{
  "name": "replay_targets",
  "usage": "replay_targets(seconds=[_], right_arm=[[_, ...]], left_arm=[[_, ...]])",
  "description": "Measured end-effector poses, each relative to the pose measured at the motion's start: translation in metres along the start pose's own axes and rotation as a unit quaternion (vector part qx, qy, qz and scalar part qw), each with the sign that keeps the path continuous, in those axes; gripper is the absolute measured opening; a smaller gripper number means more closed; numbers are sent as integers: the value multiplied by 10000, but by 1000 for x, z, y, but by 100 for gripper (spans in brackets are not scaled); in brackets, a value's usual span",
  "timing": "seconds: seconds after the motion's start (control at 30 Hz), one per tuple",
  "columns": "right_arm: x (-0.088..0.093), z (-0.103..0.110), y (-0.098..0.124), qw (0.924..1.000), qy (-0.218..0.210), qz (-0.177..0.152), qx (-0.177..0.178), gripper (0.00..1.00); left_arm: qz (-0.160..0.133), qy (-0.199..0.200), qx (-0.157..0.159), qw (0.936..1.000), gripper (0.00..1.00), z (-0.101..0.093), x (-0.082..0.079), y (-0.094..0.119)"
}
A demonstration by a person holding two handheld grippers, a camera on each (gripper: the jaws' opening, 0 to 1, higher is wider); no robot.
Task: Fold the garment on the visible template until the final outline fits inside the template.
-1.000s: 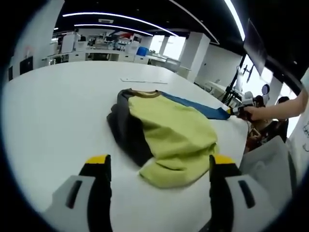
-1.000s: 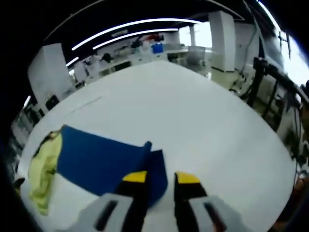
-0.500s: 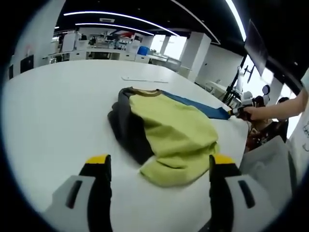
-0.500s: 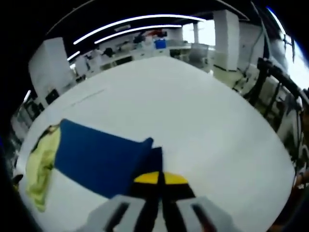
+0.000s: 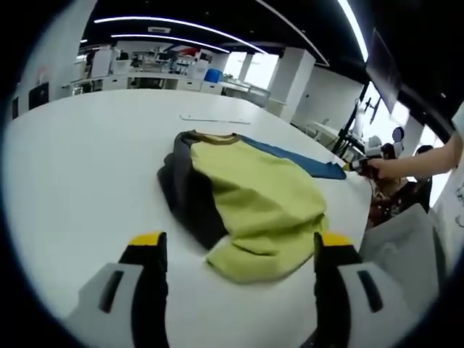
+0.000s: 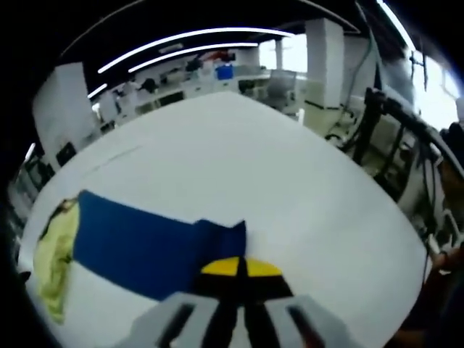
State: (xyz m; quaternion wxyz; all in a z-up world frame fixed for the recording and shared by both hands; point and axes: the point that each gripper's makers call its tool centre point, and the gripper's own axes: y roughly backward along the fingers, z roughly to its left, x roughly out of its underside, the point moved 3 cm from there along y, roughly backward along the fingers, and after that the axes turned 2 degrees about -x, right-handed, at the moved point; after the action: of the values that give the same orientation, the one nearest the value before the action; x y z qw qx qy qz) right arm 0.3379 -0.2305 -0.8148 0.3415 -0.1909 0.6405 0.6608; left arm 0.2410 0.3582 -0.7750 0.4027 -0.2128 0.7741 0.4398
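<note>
1. Two tongs are working here: my left gripper (image 5: 235, 250) is hovering with its jaws wide apart and holding nothing, while my right gripper (image 6: 240, 267) is sitting with its yellow tips pressed together at the end of the blue sleeve (image 6: 138, 243), and I am judging it clamped on that cuff.
2. Just ahead of the left jaws, the garment (image 5: 246, 199) is lying bunched on the table (image 5: 80, 167), yellow-green body on top, dark part along its left side.
3. From that heap the sleeve is stretching away toward my right gripper, so its long axis is running straight between the two tongs; in the left gripper view I am seeing my right hand (image 5: 380, 168) at its far end.
4. My right tongs are the nearer to the sleeve, my left to the body, so I am judging a fold of the sleeve back over the body as the next move.
5. Farther off, the white table is lying smooth, with a thin strip (image 5: 215, 119) beyond the collar; whether that is the template I cannot tell.
6. Beyond that, an office with desks and ceiling light strips is showing.
</note>
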Motion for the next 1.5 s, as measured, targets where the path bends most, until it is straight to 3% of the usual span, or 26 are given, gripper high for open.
replay_targets(seconds=[0.13, 0.33, 0.47, 0.6, 0.8, 1.07, 1.17, 1.37, 1.5], right_arm=[[9, -4, 6, 9999, -15, 121, 89, 0], [8, -4, 3, 9999, -46, 133, 56, 0], [4, 0, 4, 9997, -146, -43, -183, 0], [6, 4, 8, 9994, -79, -117, -312, 20], [-3, 17, 10, 9942, 90, -433, -976, 59], [-9, 37, 18, 9831, 534, -658, -1623, 92], [-11, 44, 20, 9774, 841, -775, -1780, 99], [-9, 64, 27, 9682, 1189, -724, -2078, 99], [-15, 80, 37, 9607, 1277, -877, -2305, 99]], left_arm=[[34, -1, 5, 10000, 80, 0, 2, 0], [42, 3, 2, 10000, 80, 1, 2, 0], [18, 12, -4, 10000, 80, 1, 1, 0], [4, 17, -8, 10000, 80, 2, 1, 0], [-22, 30, -5, 10000, 80, 4, 0, 0], [-56, 60, -2, 10000, 80, 8, -3, 0], [-72, 97, -3, 9999, 80, 9, -3, -1], [-35, 112, -27, 9999, 78, 17, -4, -4], [14, 148, -109, 9998, 75, 22, -3, -5]])
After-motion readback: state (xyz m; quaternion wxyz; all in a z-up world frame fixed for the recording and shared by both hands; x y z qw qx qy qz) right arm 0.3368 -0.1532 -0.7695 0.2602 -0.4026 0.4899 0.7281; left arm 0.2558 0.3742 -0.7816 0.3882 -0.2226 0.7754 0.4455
